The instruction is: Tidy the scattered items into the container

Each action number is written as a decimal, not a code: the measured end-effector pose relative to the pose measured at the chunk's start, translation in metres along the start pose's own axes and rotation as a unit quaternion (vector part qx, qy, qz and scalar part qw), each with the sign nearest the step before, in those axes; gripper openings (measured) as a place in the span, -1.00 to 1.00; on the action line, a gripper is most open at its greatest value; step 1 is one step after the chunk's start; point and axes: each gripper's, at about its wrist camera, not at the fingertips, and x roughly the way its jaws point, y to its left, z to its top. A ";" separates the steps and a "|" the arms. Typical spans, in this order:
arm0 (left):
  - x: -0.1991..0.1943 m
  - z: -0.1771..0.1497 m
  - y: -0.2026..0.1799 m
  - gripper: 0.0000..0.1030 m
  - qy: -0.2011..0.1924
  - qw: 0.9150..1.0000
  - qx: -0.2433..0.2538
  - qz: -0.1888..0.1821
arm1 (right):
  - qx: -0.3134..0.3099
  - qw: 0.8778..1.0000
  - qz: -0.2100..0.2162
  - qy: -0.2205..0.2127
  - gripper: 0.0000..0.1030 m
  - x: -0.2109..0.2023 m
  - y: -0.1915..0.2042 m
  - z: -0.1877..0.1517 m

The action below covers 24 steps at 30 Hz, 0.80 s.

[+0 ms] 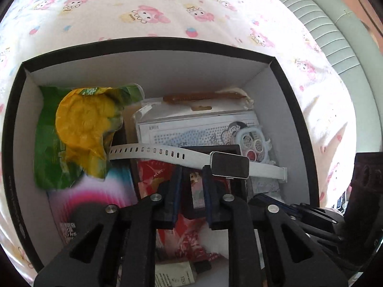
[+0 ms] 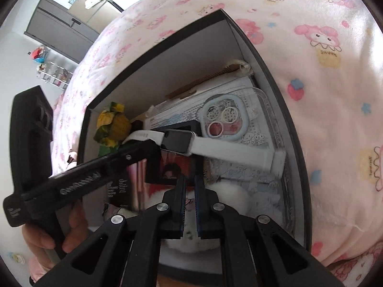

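Note:
A black box with white inside (image 1: 148,71) (image 2: 241,47) sits on a pink cartoon bedsheet. A white smartwatch (image 1: 228,165) (image 2: 178,141) lies across the items in it, strap stretched left and right. My left gripper (image 1: 192,174) hangs over the box, jaws open just in front of the watch and not holding it; it shows from the side in the right wrist view (image 2: 153,150). My right gripper (image 2: 190,186) hovers over the box's near end, jaws nearly closed with nothing between them.
The box holds a green and yellow snack bag (image 1: 79,131), a white card box with a clear phone case (image 2: 229,117), a brown comb (image 1: 203,96), red packets (image 1: 155,174) and a white fluffy item (image 2: 229,196). A grey cabinet (image 2: 57,26) stands beyond the bed.

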 end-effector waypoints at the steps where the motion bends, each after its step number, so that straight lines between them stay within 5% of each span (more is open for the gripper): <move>1: 0.000 -0.002 0.003 -0.68 -0.002 1.000 -0.004 -0.008 | 0.001 1.000 -0.005 0.002 -0.90 0.002 0.000 0.001; 5: 0.004 -0.007 0.017 -0.67 0.021 0.999 -0.020 -0.039 | -0.005 1.000 -0.025 0.007 -0.90 0.009 0.006 0.012; 11: -0.015 -0.004 0.026 -0.64 -0.001 0.998 -0.031 -0.051 | -0.005 0.999 -0.036 0.008 -0.90 0.016 0.008 0.042; 15: -0.011 -0.004 0.033 -0.58 0.012 0.998 -0.046 -0.052 | 0.002 0.996 -0.068 -0.058 -0.90 0.002 0.010 0.053; 19: -0.015 -0.007 0.035 -0.58 0.017 0.997 -0.048 -0.066 | 0.004 0.999 -0.039 -0.038 -0.90 0.003 0.005 0.042; 22: -0.016 -0.016 0.034 -0.57 0.043 0.989 -0.061 -0.130 | 0.003 0.999 -0.022 -0.025 -0.90 0.002 0.000 0.031; 24: -0.022 -0.022 0.029 -0.52 0.042 0.990 -0.050 -0.129 | 0.003 1.000 -0.018 -0.022 -0.90 0.000 0.000 0.026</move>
